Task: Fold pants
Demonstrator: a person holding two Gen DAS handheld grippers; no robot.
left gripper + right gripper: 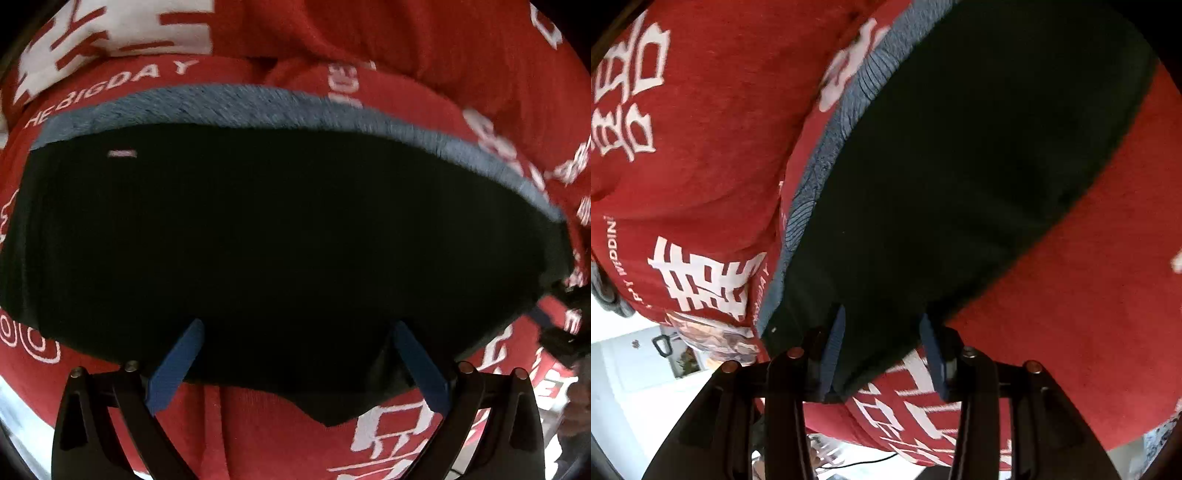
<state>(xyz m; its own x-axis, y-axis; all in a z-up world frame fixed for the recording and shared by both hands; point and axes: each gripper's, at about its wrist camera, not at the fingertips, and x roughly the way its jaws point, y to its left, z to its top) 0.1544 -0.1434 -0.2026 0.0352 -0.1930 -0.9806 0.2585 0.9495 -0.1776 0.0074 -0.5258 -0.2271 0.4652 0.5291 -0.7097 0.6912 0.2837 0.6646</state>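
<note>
The black pants [277,240] with a blue-grey waistband [258,107] lie spread on a red cloth printed with white characters [443,44]. My left gripper [295,350] is open, its blue fingers [177,365] wide apart over the near edge of the pants. In the right wrist view the pants [960,184] run diagonally, waistband [846,110] on the left. My right gripper [882,343] is open around the near corner of the pants, blue fingers [833,354] on either side of the fabric edge.
The red printed cloth [701,166] covers the surface all around the pants. A white floor or wall with small items [657,362] shows past the cloth's edge at lower left. The other gripper's dark body [569,325] shows at the right.
</note>
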